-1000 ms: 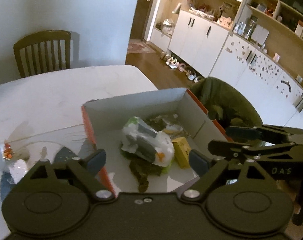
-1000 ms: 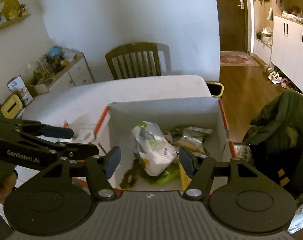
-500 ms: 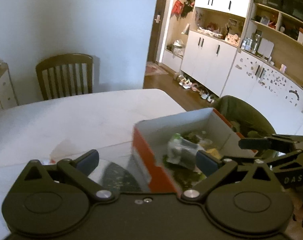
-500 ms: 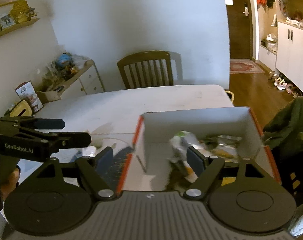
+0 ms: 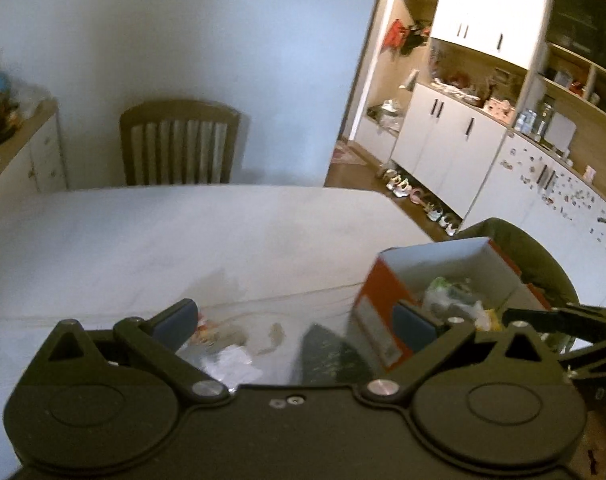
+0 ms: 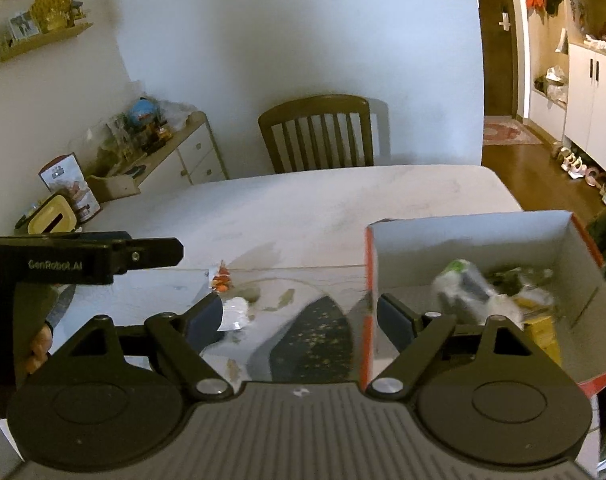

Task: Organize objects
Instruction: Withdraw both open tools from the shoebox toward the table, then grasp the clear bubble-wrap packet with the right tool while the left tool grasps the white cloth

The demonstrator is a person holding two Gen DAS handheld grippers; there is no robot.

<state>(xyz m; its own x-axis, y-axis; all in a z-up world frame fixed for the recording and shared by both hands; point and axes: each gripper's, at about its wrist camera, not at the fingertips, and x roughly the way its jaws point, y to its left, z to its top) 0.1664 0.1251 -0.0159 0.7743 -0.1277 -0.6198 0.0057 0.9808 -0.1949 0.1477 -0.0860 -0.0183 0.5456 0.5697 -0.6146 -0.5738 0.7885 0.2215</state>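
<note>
an open cardboard box (image 6: 469, 236), orange outside, white inside, sits at 3 o'clock on the table, holding a crumpled white bag (image 6: 465, 284) and yellow packets (image 6: 543, 326).

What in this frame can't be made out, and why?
- Contents of the orange box: motion-blurred in the right wrist view; only a white bag reads.
- Box's near end: hidden behind the right claw body.
- Small wrappers on the table: blurred, part-hidden by the left claw.
</note>
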